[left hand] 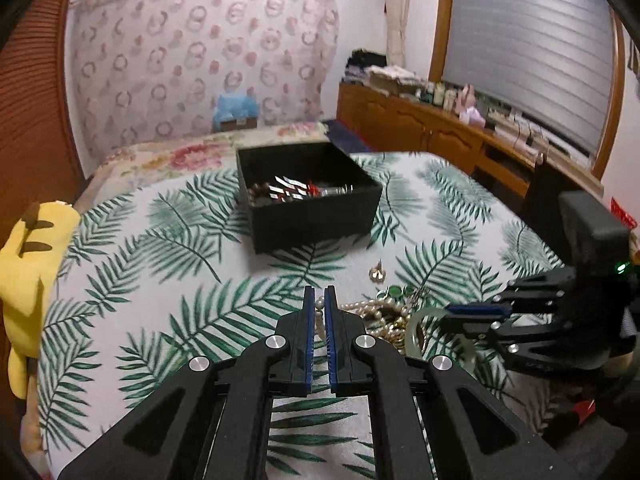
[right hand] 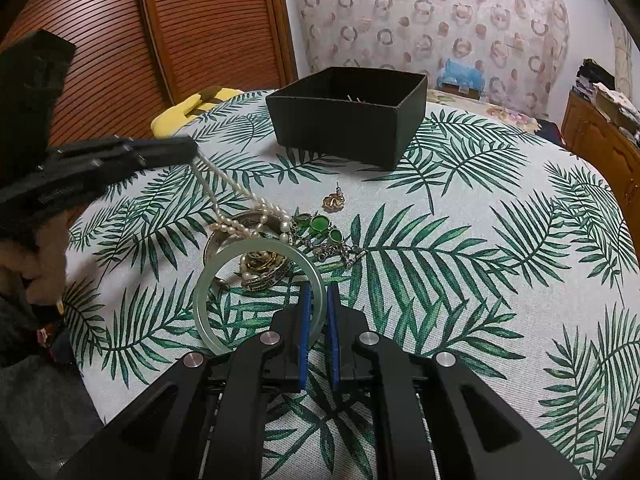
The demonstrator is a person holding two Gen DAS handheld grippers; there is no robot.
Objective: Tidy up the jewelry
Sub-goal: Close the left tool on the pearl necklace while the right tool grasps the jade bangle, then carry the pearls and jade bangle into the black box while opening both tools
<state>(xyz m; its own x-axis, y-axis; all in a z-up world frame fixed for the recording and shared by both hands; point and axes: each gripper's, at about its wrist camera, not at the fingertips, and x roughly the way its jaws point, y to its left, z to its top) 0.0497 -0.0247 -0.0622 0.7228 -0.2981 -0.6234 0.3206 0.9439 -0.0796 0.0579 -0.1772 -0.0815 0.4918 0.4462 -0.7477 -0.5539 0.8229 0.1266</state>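
My left gripper (left hand: 319, 295) is shut on a pearl necklace (left hand: 320, 322); in the right wrist view (right hand: 192, 151) it pulls the strand (right hand: 224, 184) taut up from a jewelry pile (right hand: 260, 240). My right gripper (right hand: 318, 292) is shut on the rim of a pale green jade bangle (right hand: 208, 280); it also shows in the left wrist view (left hand: 448, 314) with the bangle (left hand: 416, 328). The pile holds a silver bangle, gold pieces and a green-stone bracelet (right hand: 320, 226). A gold earring (right hand: 334, 201) lies apart. A black open box (left hand: 308, 196) (right hand: 344, 114) holds several pieces.
The table has a white cloth with green palm leaves (right hand: 480, 280). A yellow plush toy (left hand: 28, 264) sits at its left edge. A wooden cabinet (left hand: 440, 128) with clutter stands at the right; a bed (left hand: 200, 152) lies behind the table.
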